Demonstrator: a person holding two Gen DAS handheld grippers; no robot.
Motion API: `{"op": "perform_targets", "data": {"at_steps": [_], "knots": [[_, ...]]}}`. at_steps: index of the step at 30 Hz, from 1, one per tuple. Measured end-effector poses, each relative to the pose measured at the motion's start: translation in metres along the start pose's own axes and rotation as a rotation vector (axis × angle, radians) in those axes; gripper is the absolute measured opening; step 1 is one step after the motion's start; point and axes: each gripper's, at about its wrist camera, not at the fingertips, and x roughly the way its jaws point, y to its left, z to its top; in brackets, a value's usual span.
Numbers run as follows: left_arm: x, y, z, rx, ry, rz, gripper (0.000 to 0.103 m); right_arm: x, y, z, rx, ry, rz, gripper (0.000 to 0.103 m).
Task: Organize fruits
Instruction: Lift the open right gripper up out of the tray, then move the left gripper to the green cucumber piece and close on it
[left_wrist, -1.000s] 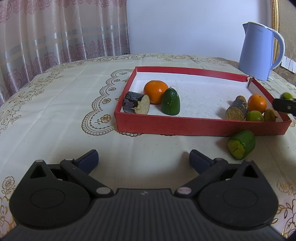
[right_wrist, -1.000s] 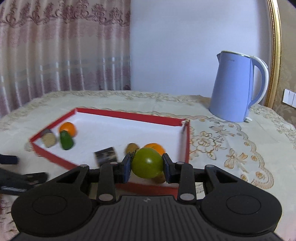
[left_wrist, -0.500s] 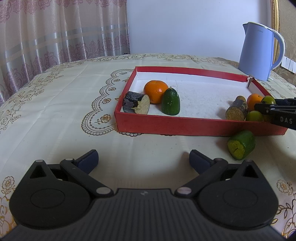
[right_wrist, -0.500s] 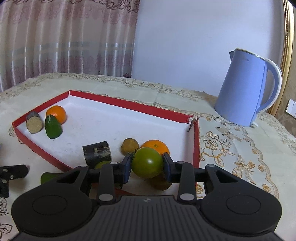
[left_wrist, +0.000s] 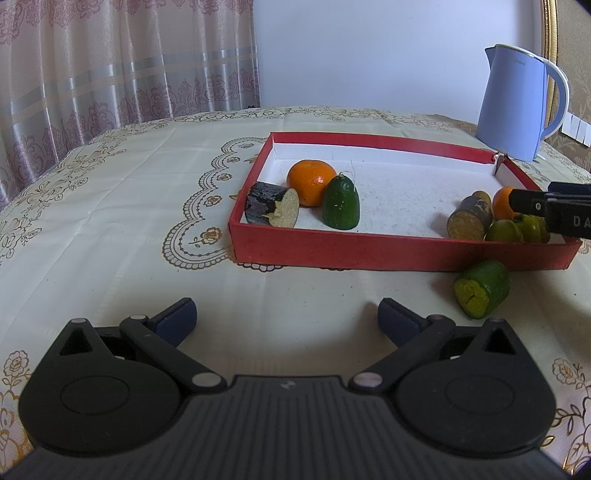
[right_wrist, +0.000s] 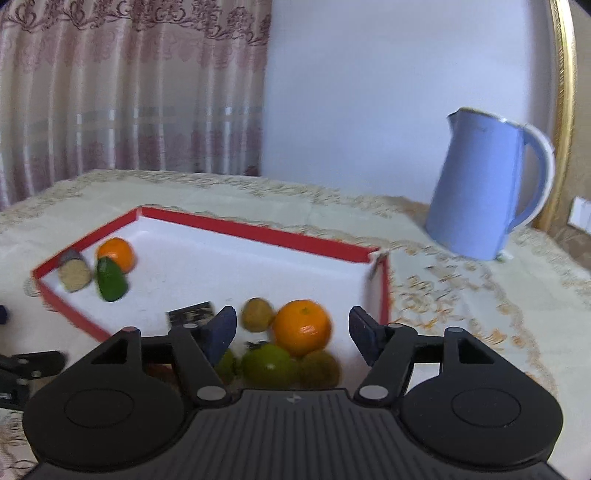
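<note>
While right tool (right_wrist: 290, 330) gapes, round glossy green fruit (right_wrist: 269, 364), red tray (right_wrist: 258, 236)

Fruits in tray (left_wrist: 402, 251) corners, one piece (left_wrist: 482, 293) on table before it, kettle (left_wrist: 515, 103) behind.

Bright soft daylight; right wrist view motion-blurred (fisheye-bent edges throughout).

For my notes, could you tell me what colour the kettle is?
The kettle is light blue, seen best in the right wrist view.
</note>
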Motion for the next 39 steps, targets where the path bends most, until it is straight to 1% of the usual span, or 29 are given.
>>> {"op": "perform_targets", "data": {"at_steps": [3, 8, 10, 14, 16, 17, 20, 21, 24, 26, 29, 30, 32, 34, 37, 39], "knots": [[0.0, 0.0, 0.0, 0.0, 0.0, 0.0, 0.103, -0.004, -0.004, -0.001, 0.034, -0.003, 0.038, 0.067], [0.0, 0.0, 0.0, 0.0, 0.0, 0.0, 0.103, -0.03, -0.011, -0.003, 0.085, -0.081, 0.048, 0.067], [0.0, 0.0, 0.0, 0.0, 0.0, 0.0, 0.103, -0.041, -0.015, -0.007, 0.096, -0.08, 0.072, 0.067], [-0.001, -0.001, 0.0, 0.009, -0.007, 0.004, 0.103, -0.063, -0.02, -0.028, 0.106, -0.063, 0.09, 0.068], [-0.004, -0.004, -0.002, 0.036, -0.024, 0.004, 0.103, -0.069, -0.024, -0.037, 0.112, -0.052, 0.088, 0.071], [-0.006, -0.006, -0.003, 0.051, -0.04, 0.003, 0.103, -0.071, -0.025, -0.04, 0.118, -0.045, 0.085, 0.074], [-0.017, -0.014, -0.007, 0.101, -0.091, -0.024, 0.103, -0.07, -0.03, -0.049, 0.145, -0.031, 0.076, 0.075], [-0.021, -0.017, -0.009, 0.114, -0.104, -0.044, 0.103, -0.068, -0.033, -0.051, 0.155, -0.02, 0.079, 0.075], [-0.03, -0.027, -0.012, 0.141, -0.129, -0.107, 0.103, -0.06, -0.036, -0.056, 0.18, 0.007, 0.095, 0.075], [-0.033, -0.035, -0.011, 0.149, -0.14, -0.121, 0.103, -0.058, -0.037, -0.058, 0.182, 0.016, 0.096, 0.075], [-0.035, -0.047, -0.008, 0.151, -0.14, -0.156, 0.103, -0.058, -0.037, -0.059, 0.188, 0.02, 0.102, 0.076], [-0.033, -0.051, -0.005, 0.15, -0.133, -0.166, 0.103, -0.058, -0.039, -0.06, 0.196, 0.021, 0.107, 0.081], [-0.03, -0.058, 0.0, 0.152, -0.124, -0.169, 0.103, -0.057, -0.042, -0.061, 0.215, 0.027, 0.108, 0.085], [-0.027, -0.065, 0.004, 0.151, -0.114, -0.167, 0.103, -0.056, -0.046, -0.061, 0.238, 0.034, 0.11, 0.085], [-0.024, -0.073, 0.007, 0.157, -0.1, -0.187, 0.103, -0.054, -0.048, -0.062, 0.255, 0.043, 0.11, 0.085], [-0.02, -0.079, 0.009, 0.172, -0.096, -0.177, 0.103, -0.053, -0.048, -0.062, 0.256, 0.05, 0.112, 0.085]]}}
